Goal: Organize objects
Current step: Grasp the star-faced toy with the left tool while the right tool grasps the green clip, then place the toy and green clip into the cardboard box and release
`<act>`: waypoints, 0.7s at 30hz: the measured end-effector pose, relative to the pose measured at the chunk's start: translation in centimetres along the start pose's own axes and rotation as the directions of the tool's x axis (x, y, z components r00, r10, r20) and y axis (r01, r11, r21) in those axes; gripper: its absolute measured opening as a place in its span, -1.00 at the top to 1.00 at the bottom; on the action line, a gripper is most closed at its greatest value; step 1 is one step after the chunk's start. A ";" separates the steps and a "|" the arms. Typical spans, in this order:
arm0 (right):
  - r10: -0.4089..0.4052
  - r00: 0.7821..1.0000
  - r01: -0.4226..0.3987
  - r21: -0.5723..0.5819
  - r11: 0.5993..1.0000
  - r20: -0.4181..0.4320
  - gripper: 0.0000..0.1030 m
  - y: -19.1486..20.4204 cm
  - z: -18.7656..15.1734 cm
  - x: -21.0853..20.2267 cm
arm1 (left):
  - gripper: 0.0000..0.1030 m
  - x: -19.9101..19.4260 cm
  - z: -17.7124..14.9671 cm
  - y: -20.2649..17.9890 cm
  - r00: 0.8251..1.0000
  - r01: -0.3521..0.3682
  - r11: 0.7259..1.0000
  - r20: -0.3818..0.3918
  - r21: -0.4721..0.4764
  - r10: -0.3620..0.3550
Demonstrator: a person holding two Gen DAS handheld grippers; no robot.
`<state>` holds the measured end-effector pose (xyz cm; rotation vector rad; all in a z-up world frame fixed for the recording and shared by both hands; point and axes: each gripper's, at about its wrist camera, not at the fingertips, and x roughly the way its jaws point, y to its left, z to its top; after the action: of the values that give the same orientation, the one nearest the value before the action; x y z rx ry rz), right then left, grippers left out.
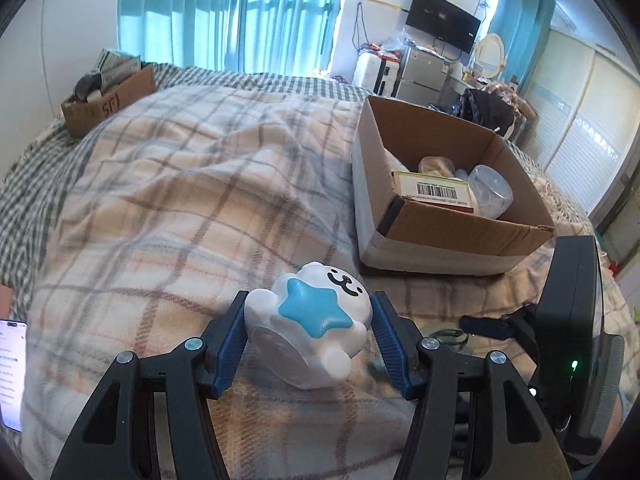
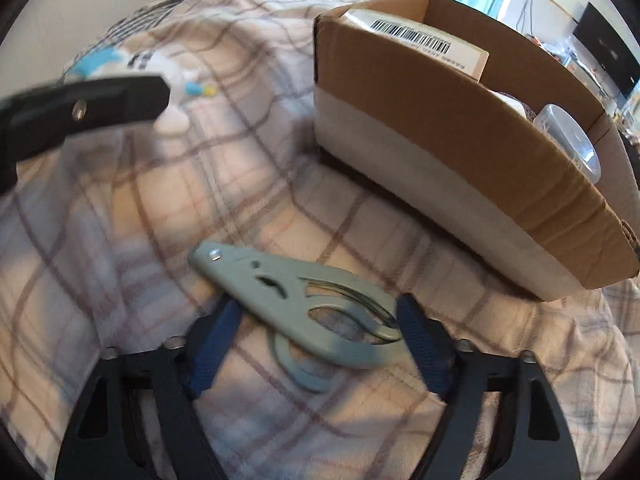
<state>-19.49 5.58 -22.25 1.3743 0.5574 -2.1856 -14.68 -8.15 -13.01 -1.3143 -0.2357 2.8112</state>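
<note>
A white bear figure with a blue star lies on the plaid blanket between the fingers of my left gripper. The jaws are open, with the left pad touching it and a small gap at the right pad. Grey-green scissors lie on the blanket between the open fingers of my right gripper, close to the right pad. The cardboard box stands to the right, holding a barcoded carton and a clear plastic jar. In the right wrist view the box is just beyond the scissors, and the toy shows far left behind the left gripper's finger.
A second cardboard box with items sits at the bed's far left corner. A phone lies at the left edge. The right gripper's body is at the right. Shelves, a fridge and a TV stand beyond the bed.
</note>
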 end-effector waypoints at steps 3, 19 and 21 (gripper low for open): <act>-0.002 1.000 0.002 0.002 1.000 0.009 0.30 -0.1 0.0 -0.3 | -0.18 0.1 -0.1 -0.1 1.000 0.002 1.000 -0.003 -0.001 -0.002; -0.001 0.953 -0.048 0.156 0.987 0.302 0.75 -4.3 -0.6 -11.8 | -0.18 -3.8 -0.6 -3.4 0.999 0.032 0.999 0.040 0.044 -0.034; -0.018 0.943 -0.038 0.161 0.986 0.333 0.75 -4.6 -0.8 -13.3 | -0.18 -4.5 -0.3 -4.2 0.998 0.037 0.998 0.054 0.053 -0.040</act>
<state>-16.82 12.23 -10.13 1.0423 0.2458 -2.4313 -11.67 -4.32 -9.16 -1.2104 -0.1853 2.8042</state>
